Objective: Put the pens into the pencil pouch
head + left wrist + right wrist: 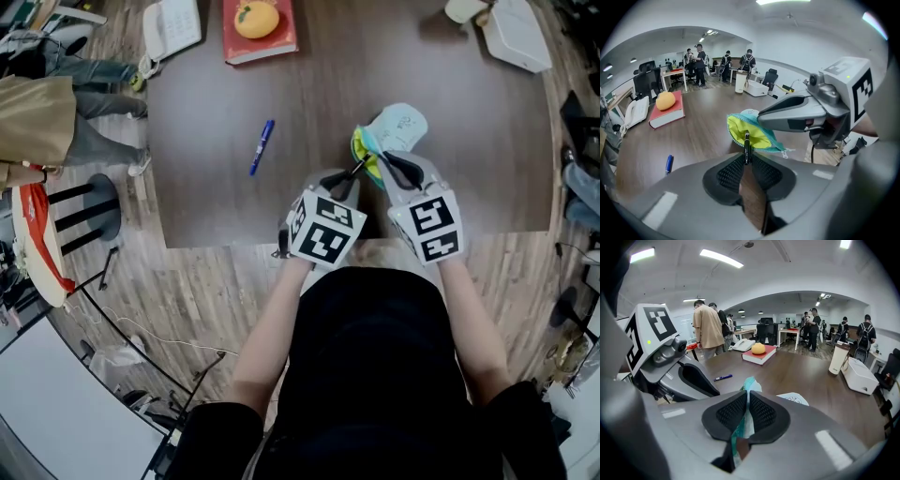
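My left fingers [727,174] pinch the black pen [747,143], aimed lengthwise at the pouch mouth [758,134] my right fingers [764,413] clamp open.

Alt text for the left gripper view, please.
The left gripper holds a black pen in its jaws at the open mouth of a yellow-lined pouch held by the right gripper. A blue pen lies on the table.

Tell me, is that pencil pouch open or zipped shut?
Open: the pencil pouch gapes, yellow lining showing, a black pen at its mouth.
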Available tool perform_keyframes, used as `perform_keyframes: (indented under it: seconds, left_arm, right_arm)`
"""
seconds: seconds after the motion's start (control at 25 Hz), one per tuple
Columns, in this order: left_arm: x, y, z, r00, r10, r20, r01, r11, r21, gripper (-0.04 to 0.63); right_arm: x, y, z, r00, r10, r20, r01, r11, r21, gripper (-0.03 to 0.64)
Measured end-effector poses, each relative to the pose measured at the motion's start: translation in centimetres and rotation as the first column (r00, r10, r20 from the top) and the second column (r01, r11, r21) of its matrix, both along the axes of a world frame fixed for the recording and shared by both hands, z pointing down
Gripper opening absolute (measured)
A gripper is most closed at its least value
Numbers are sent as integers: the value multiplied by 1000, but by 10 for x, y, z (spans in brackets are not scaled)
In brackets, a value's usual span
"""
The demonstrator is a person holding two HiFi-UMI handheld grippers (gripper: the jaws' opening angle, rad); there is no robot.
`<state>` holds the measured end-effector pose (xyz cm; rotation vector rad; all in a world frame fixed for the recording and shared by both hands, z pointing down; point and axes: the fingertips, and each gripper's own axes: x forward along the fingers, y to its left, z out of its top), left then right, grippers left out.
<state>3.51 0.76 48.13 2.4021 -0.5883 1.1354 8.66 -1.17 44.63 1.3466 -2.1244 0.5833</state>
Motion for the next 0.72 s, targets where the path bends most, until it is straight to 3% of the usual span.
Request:
perform_keyframes:
  seconds: [0.72]
  left_arm:
    - [24,-16,4,999,39,-37,-38,999,26,57]
  right_arm:
    - [4,3,-2,1000,6,14,-6,1000,-9,29]
